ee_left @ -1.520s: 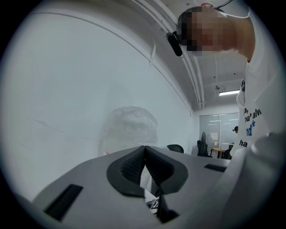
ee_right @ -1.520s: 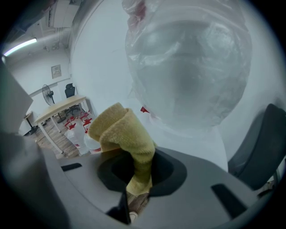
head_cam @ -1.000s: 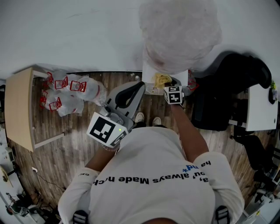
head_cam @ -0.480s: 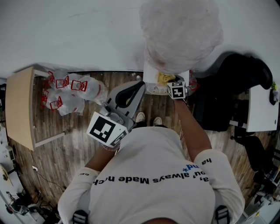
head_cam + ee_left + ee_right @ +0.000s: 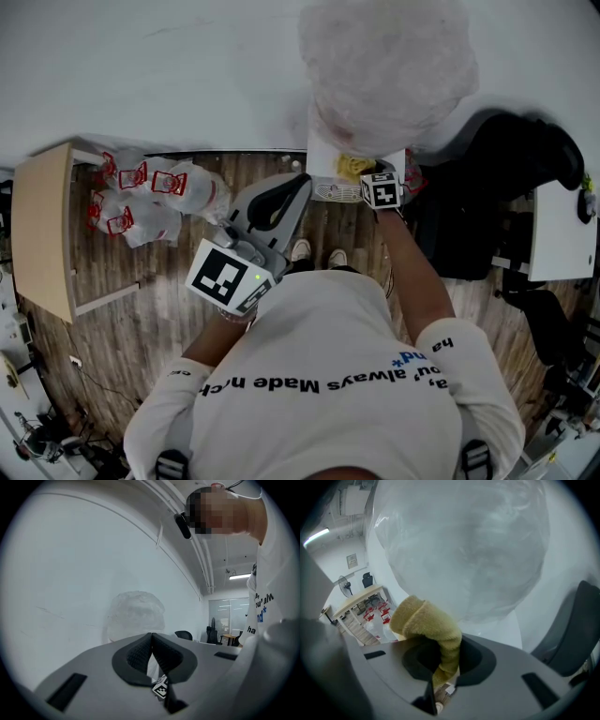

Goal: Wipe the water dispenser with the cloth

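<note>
1. The right gripper (image 5: 446, 644) is clamped on the yellow cloth (image 5: 425, 620). The cloth bunches out past the jaw tips at the top front edge of the dispenser (image 5: 322, 156), just below its plastic-wrapped bottle (image 5: 464, 550)
2. The left gripper (image 5: 151, 638) has its jaws pressed together with nothing between them, and it is held by the person's chest, apart from the dispenser
3. The dispenser backs onto the wall (image 5: 187, 75), and a black chair (image 5: 487, 187) crowds its right side
4. Bare floor (image 5: 141, 281) lies open on its left, out to the bags (image 5: 150, 197) beside the table (image 5: 42, 234)
</note>
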A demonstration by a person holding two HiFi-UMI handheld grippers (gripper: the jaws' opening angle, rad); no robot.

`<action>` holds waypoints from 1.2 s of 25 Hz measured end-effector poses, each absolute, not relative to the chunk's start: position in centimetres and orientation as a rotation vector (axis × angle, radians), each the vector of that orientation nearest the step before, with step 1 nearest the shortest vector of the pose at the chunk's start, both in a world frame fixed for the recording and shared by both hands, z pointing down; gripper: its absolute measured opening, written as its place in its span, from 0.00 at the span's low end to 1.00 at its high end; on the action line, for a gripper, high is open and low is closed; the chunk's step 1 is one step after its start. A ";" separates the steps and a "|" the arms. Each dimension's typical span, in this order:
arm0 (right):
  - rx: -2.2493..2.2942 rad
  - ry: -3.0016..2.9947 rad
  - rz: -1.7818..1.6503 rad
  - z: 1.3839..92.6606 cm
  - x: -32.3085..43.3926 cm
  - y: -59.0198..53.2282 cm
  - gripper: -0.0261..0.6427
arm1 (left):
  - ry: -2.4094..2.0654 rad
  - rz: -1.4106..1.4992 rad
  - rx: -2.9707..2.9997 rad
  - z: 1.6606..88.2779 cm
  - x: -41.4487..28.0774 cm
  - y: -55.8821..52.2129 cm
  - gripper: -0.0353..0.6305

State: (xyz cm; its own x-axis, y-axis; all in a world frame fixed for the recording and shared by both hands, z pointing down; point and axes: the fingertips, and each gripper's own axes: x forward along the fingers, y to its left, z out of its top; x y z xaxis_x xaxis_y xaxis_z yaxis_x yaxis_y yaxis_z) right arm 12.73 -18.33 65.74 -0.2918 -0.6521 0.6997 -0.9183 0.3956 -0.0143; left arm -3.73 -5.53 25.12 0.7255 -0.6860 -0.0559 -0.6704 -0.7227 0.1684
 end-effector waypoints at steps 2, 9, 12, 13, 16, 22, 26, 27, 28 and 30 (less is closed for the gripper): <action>1.333 -2.043 0.562 65.8 12.7 -18.3 0.14 | -1.100 -0.173 2.792 25.1 -3.7 -5.6 0.08; 1.318 -2.040 0.554 66.0 12.5 -17.6 0.14 | -1.099 -0.174 2.792 25.2 -3.8 -5.5 0.08; 1.314 -2.038 0.555 66.0 12.4 -17.2 0.14 | -1.099 -0.176 2.793 25.1 -3.8 -5.4 0.08; 1.312 -2.038 0.554 66.1 12.4 -17.0 0.14 | -1.099 -0.177 2.793 25.1 -3.8 -5.4 0.08; 1.308 -2.043 0.549 66.1 12.4 -16.5 0.14 | -1.100 -0.180 2.796 25.0 -3.7 -5.2 0.08; 1.306 -2.044 0.542 66.1 12.5 -15.6 0.14 | -1.103 -0.180 2.796 24.8 -3.6 -4.8 0.08; 1.301 -2.047 0.539 66.1 12.7 -15.0 0.14 | -1.106 -0.181 2.795 24.7 -3.3 -4.7 0.08; 1.300 -2.048 0.539 66.1 12.7 -14.8 0.14 | -1.105 -0.181 2.795 24.7 -3.3 -4.7 0.08; 1.300 -2.048 0.539 66.1 12.6 -14.7 0.14 | -1.105 -0.180 2.794 24.8 -3.3 -4.7 0.08; 1.299 -2.049 0.540 66.1 12.5 -14.4 0.14 | -1.104 -0.178 2.793 24.8 -3.3 -4.7 0.08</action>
